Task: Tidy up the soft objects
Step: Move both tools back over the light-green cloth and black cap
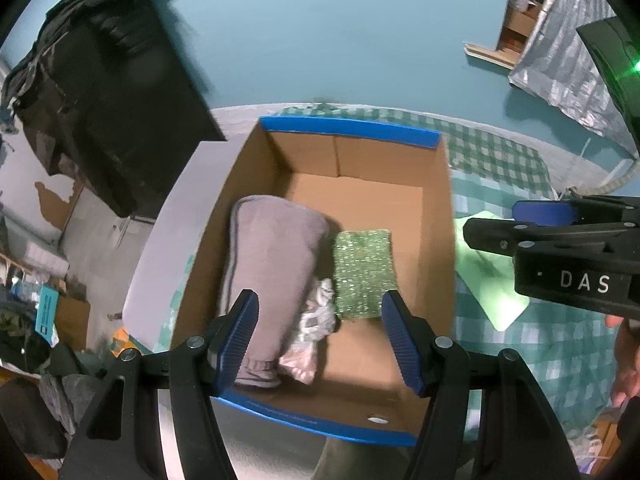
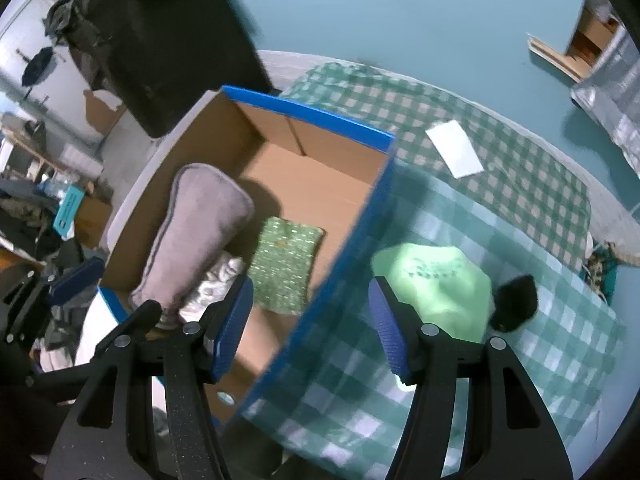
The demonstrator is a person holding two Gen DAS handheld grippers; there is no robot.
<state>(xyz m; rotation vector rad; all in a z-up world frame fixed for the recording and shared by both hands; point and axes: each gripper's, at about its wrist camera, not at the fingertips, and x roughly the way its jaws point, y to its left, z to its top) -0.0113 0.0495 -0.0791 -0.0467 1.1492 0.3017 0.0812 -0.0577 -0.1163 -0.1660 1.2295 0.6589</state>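
An open cardboard box (image 1: 360,196) with blue rims sits on a checked cloth. In it lie a grey rolled towel (image 1: 272,264), a green sparkly sponge cloth (image 1: 362,272) and a white crumpled soft item (image 1: 318,316). My left gripper (image 1: 320,340) is open and empty above the box's near end. My right gripper (image 2: 310,328) is open and empty, straddling the box's right wall (image 2: 352,240). A light green soft cloth (image 2: 440,284) lies on the table right of the box, beside a small black item (image 2: 514,302). The right gripper also shows in the left wrist view (image 1: 560,240).
A green-and-white checked tablecloth (image 2: 500,184) covers the round table. A white paper slip (image 2: 454,154) lies at its far side. A dark chair with clothes (image 1: 104,80) stands to the left. Clutter fills the floor at left (image 1: 40,320).
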